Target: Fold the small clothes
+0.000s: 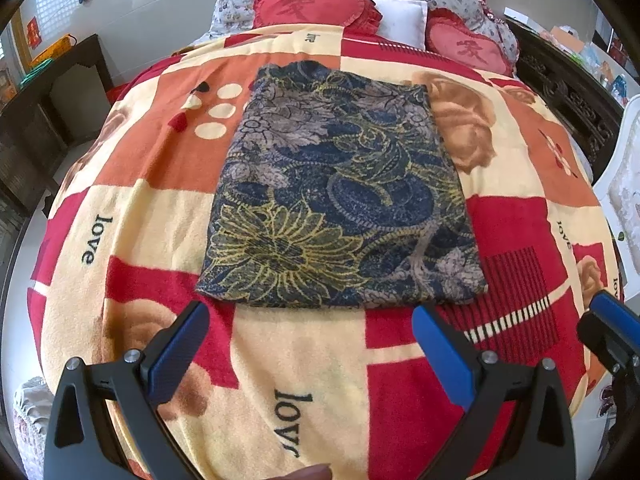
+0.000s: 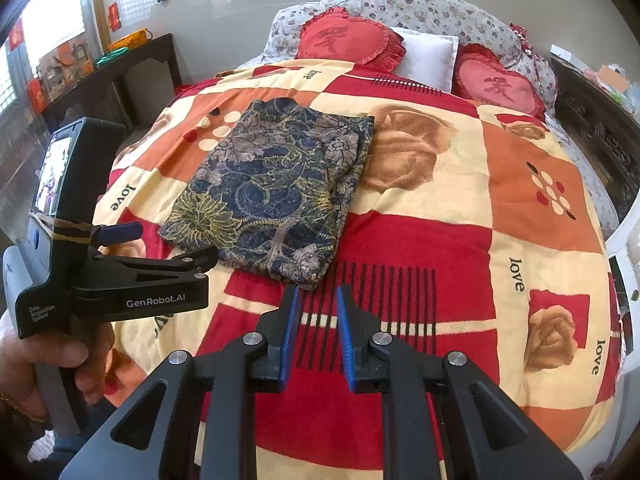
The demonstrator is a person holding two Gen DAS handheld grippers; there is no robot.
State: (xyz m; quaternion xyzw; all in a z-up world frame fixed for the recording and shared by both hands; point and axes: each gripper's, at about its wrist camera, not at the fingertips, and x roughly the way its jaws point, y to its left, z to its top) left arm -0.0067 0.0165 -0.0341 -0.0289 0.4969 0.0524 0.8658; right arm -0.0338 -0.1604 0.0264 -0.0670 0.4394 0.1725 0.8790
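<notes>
A dark blue, grey and yellow floral garment (image 1: 340,192) lies folded into a flat rectangle on the red, orange and cream blanket (image 1: 300,360); it also shows in the right wrist view (image 2: 272,196). My left gripper (image 1: 310,312) is wide open and empty, just short of the garment's near edge. In the right wrist view the left gripper (image 2: 176,248) sits at the garment's near-left corner. My right gripper (image 2: 318,292) is open with a narrow gap, empty, just short of the garment's near-right corner. Its tip shows at the right edge of the left wrist view (image 1: 608,312).
Two red heart-shaped cushions (image 2: 348,38) and a white pillow (image 2: 430,54) lie at the head of the bed. A dark wooden table (image 2: 120,76) stands to the left and dark carved furniture (image 2: 600,132) to the right.
</notes>
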